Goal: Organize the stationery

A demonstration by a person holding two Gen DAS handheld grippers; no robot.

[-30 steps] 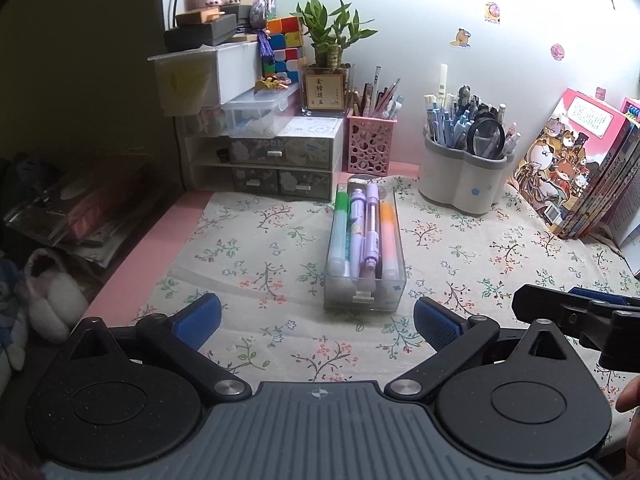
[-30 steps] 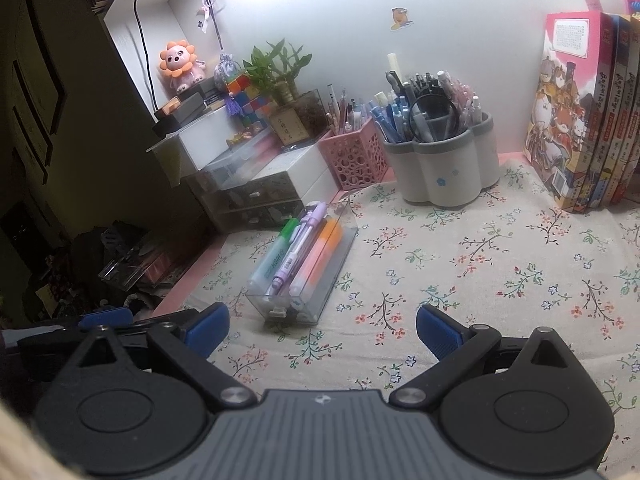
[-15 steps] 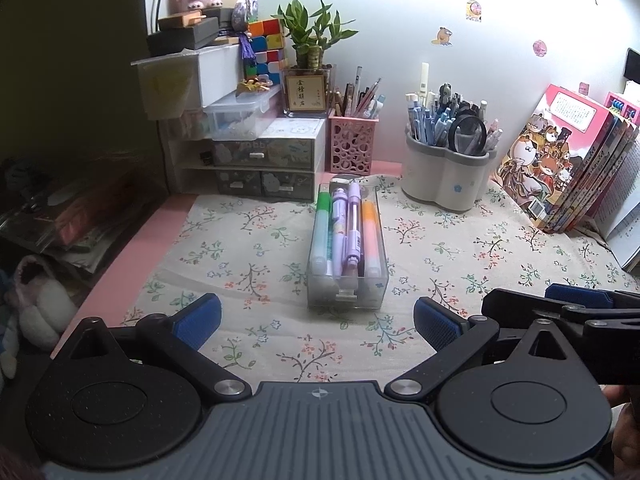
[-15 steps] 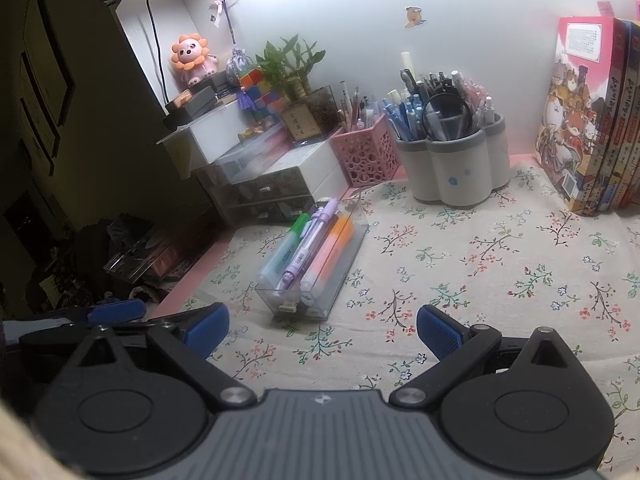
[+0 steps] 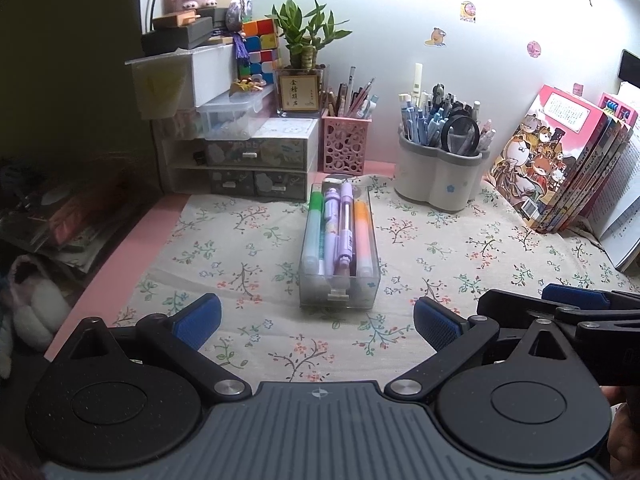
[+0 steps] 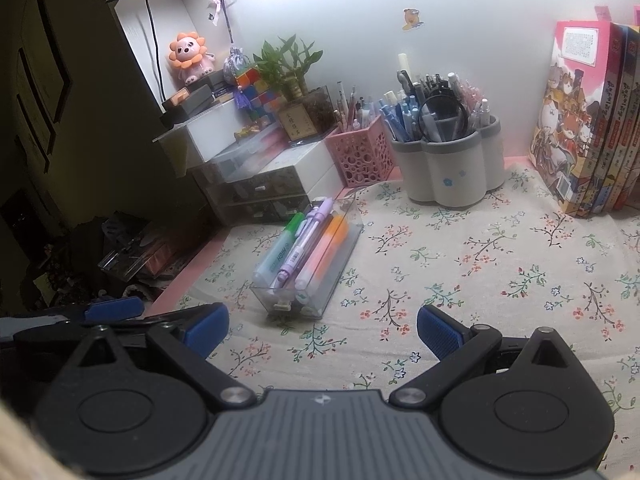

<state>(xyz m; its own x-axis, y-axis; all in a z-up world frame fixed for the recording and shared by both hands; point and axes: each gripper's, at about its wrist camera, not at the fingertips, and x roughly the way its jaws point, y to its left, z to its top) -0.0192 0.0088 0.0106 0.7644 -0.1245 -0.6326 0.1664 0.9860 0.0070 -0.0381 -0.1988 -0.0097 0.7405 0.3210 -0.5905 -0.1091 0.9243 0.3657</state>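
A clear plastic tray [image 5: 308,296] lies lengthwise on the floral cloth and holds a green highlighter [image 5: 314,226], two purple pens [image 5: 338,228] and an orange highlighter [image 5: 362,232]. The tray also shows in the right wrist view [image 6: 340,280]. My left gripper [image 5: 318,318] is open and empty, a little short of the tray's near end. My right gripper [image 6: 322,328] is open and empty, near the tray's near end and to its right; it also shows at the right edge of the left wrist view [image 5: 572,304].
A grey flower-shaped pen holder [image 5: 436,176] and a pink lattice pen cup [image 5: 344,148] stand at the back. Small drawer units [image 5: 248,164] with boxes, a cube and a plant stand at the back left. Books [image 5: 560,168] lean at the right. The desk's left edge [image 5: 116,256] drops off.
Both grippers have drawn back and shifted slightly; the tray sits a little farther away and more central in the left wrist view. Nothing on the desk has moved.
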